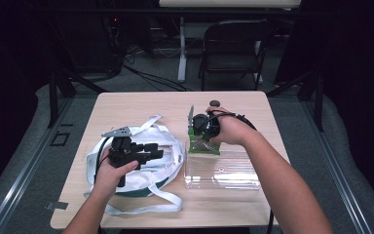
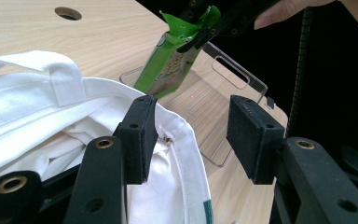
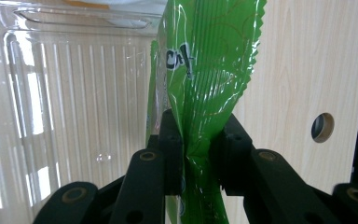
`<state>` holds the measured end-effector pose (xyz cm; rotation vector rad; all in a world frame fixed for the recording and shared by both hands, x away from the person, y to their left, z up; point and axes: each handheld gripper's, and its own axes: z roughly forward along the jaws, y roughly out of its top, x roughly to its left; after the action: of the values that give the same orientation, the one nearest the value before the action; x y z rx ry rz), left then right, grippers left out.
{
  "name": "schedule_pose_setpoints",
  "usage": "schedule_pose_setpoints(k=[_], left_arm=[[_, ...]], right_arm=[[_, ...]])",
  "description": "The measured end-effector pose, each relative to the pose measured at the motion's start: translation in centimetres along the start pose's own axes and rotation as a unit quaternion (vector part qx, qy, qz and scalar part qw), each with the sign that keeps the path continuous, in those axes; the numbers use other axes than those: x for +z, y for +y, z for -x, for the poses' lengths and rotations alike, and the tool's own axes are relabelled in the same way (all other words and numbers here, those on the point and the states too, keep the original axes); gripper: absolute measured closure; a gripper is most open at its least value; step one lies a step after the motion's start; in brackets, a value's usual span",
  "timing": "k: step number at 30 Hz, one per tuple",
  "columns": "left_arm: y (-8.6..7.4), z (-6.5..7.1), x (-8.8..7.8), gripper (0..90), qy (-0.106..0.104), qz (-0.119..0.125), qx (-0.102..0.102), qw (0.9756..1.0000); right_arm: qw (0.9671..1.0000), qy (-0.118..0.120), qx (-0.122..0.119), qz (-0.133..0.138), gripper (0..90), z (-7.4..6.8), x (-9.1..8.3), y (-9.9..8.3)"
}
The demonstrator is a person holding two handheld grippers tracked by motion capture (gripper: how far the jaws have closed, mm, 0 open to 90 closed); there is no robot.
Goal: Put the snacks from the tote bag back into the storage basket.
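Dark room behind, folding chair (image 1: pixel 233 46) past the far edge; we're working on a light wood worktop (image 1: pixel 141 105) with a round hole in it (image 3: pixel 323 127).

We see two containers. White fabric bag (image 1: pixel 168 151) lies on the left half, straps spread, mouth open; we can't tell what's in it. Clear plastic tray (image 1: pixel 224 170) lies flat on the right half, just beside the bag; ribbed base shows bare through it in the right gripper view.

Green snack packet (image 3: pixel 205 70) is at the tray's far end, upright and slightly tilted, held by its serrated top edge. From the left gripper view we see its lower end down at the tray (image 2: pixel 223 100).

Right gripper (image 3: pixel 196 154): jaws clenched on the packet, film pinched flat between the pads. Right hand (image 1: pixel 233 130) wraps the gripper body.

Left gripper (image 2: pixel 191 135): jaws released, wide gap, hovering over the bag's rim (image 2: pixel 186 149); one jaw just beside the hem. Left hand (image 1: pixel 112 170) holds it above the bag.
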<state>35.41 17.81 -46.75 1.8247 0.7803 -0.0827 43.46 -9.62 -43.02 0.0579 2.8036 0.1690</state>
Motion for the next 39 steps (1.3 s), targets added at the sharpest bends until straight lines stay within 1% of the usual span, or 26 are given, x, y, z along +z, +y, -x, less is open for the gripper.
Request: schedule_pose_setpoints(k=[7,8,9,11,17,20,22,24,25,26,27,28,29,31,32,39], left_arm=[[0.0,-0.1,-0.1,52.1,0.0,0.001,-0.001,1.0],[0.0,-0.1,-0.1,52.1,0.001,0.001,-0.001,1.0],[0.0,-0.2,-0.2,52.1,0.002,0.001,-0.001,1.0],[0.0,-0.2,-0.3,52.1,0.003,0.002,-0.004,1.0],[-0.1,-0.3,-0.4,52.3,0.005,0.006,-0.005,1.0],[-0.1,-0.4,-0.4,52.3,0.006,0.004,-0.004,1.0],[-0.1,-0.4,-0.5,52.3,0.007,0.005,-0.005,0.9999],[-0.1,-0.4,-0.5,52.3,0.007,0.006,-0.006,0.9999],[-0.1,-0.4,-0.5,52.3,0.007,0.006,-0.006,0.9999],[-0.1,-0.4,-0.6,52.3,0.008,0.009,-0.008,0.9999],[-0.1,-0.4,-0.6,52.3,0.008,0.009,-0.008,0.9999],[-0.1,-0.4,-0.6,52.3,0.008,0.009,-0.008,0.9999],[-0.1,-0.4,-0.6,52.3,0.008,0.009,-0.008,0.9999],[-0.1,-0.3,-0.6,52.3,0.009,0.009,-0.007,0.9999],[-0.1,-0.3,-0.6,52.3,0.009,0.009,-0.007,0.9999],[-0.1,-0.4,-0.6,52.2,0.011,0.009,-0.01,0.9999]], right_arm=[[0.9999,-0.003,-0.011,0.0,74.5,0.0,0.6,0.4],[0.9998,-0.005,-0.019,-0.002,74.6,-0.1,0.8,0.6],[0.9998,-0.005,-0.019,-0.002,74.6,-0.1,0.8,0.6],[0.9996,-0.008,-0.027,-0.004,74.5,-0.2,1.1,0.6],[0.9995,-0.005,-0.029,-0.007,73.4,-0.2,1.5,0.6],[0.9995,-0.006,-0.027,-0.012,69.4,-0.1,1.7,0.6],[0.9996,-0.011,-0.023,-0.013,66.5,0.0,1.7,0.6],[0.9998,-0.008,-0.014,-0.013,63.2,0.2,1.7,0.5],[0.9998,-0.008,-0.014,-0.013,63.2,0.2,1.7,0.5],[0.9998,-0.013,-0.007,-0.01,56.2,0.3,1.6,0.4],[0.9998,-0.013,-0.007,-0.01,56.2,0.3,1.6,0.4],[0.9998,-0.014,0.008,-0.005,50.7,0.4,1.6,0.4],[0.9998,-0.014,0.008,-0.005,50.7,0.4,1.6,0.4],[0.9997,-0.019,0.018,-0.001,45.0,0.5,1.4,0.3],[0.9996,-0.017,0.024,0.0,42.7,0.5,1.4,0.3],[0.9992,-0.015,0.036,0.005,38.8,0.6,1.2,0.3]])
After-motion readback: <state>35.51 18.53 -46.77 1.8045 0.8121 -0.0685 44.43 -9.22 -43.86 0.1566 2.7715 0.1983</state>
